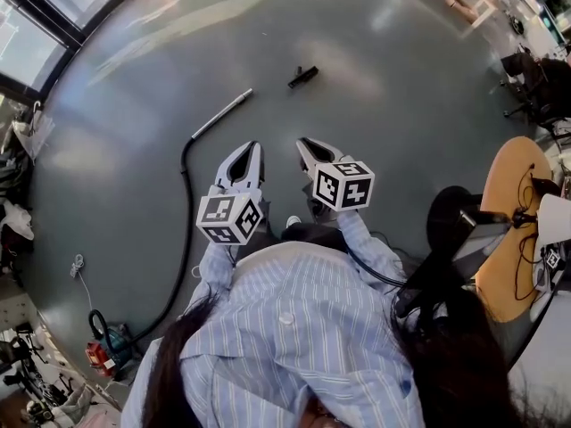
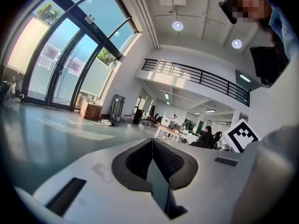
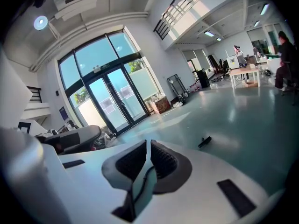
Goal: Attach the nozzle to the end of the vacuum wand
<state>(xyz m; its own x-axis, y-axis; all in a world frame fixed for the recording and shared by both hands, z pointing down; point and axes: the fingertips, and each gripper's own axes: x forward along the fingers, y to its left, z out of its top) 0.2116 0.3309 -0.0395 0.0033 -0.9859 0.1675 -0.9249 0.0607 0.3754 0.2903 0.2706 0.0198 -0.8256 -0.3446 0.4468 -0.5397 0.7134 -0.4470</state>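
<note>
Closest to the person, at waist height over the grey floor [image 1: 375, 78], both tools point forward side by side. The left gripper [image 1: 253, 146] has its jaws pressed fully together on nothing. The right gripper [image 1: 304, 142] has its jaws all but together, only a thin slit between the ribbed pads, also empty.

Just beyond the left tool, a black hose [image 1: 186, 205] curves across the floor from a vacuum cleaner body [image 1: 104, 346] at the near left, and ends in the silver vacuum wand [image 1: 222, 112], which lies flat and slants away. Farther out and to the right, well apart from the wand's free end, lies the small black nozzle [image 1: 302, 77].

Nothing is joined yet, as I judge it. The round, smooth wand could roll or slip in a narrow pinch. The trailing hose could drag it off line. A nozzle gripped crookedly might jam at the tube mouth rather than seat.
</note>
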